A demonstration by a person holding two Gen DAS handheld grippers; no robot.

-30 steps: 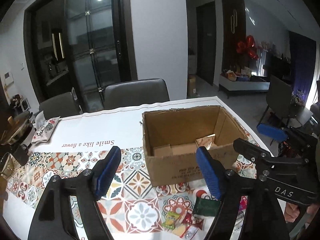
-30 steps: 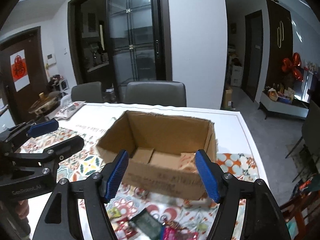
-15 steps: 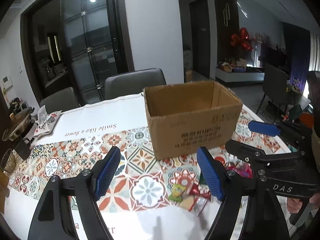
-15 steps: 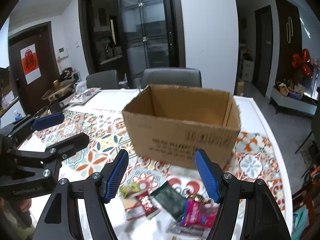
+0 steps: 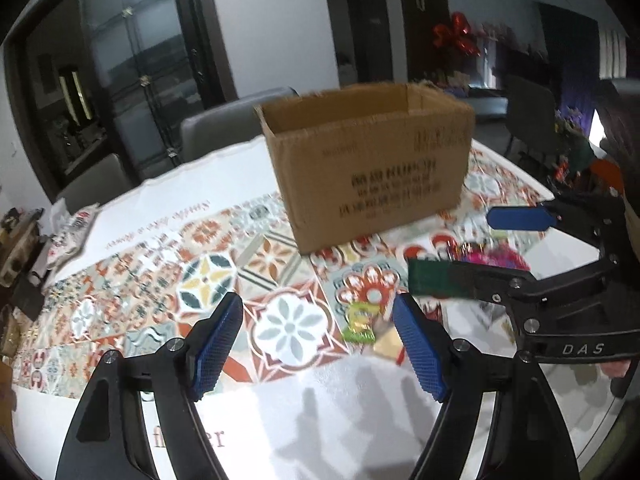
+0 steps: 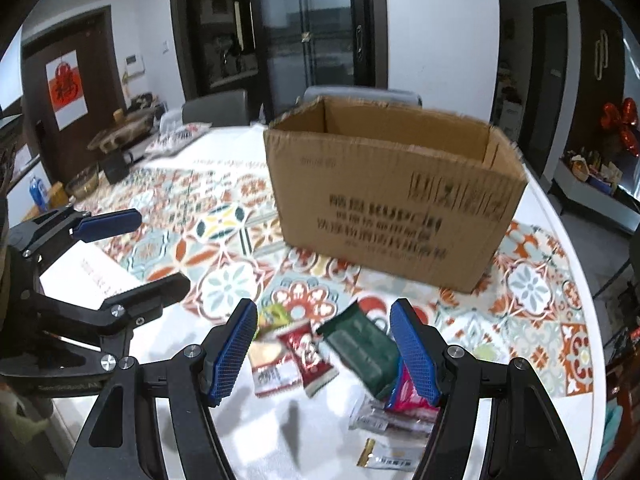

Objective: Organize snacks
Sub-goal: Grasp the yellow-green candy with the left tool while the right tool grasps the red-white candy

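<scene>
An open cardboard box [image 5: 372,168] stands on the patterned tablecloth; it also shows in the right wrist view [image 6: 392,200]. Several snack packets lie in front of it: a dark green packet [image 6: 360,344], a red packet [image 6: 306,354], a pink packet [image 6: 404,394], a yellow-green packet [image 5: 360,322]. My right gripper [image 6: 322,352] is open, low over the packets, empty. My left gripper [image 5: 318,338] is open and empty, just left of the pile. The right gripper [image 5: 472,248] also shows in the left wrist view, open over the dark green packet [image 5: 436,278].
Grey chairs [image 5: 224,124] stand behind the table. Pots and clutter [image 6: 116,136] sit at the table's far left end. The table's near edge and right edge [image 6: 580,280] are close. The left gripper [image 6: 132,248] shows at the left of the right wrist view.
Both grippers have dropped from above the box's opening to low over the tablecloth and pulled back toward the near edge. The snack pile now lies between the right fingers. Both stay open.
</scene>
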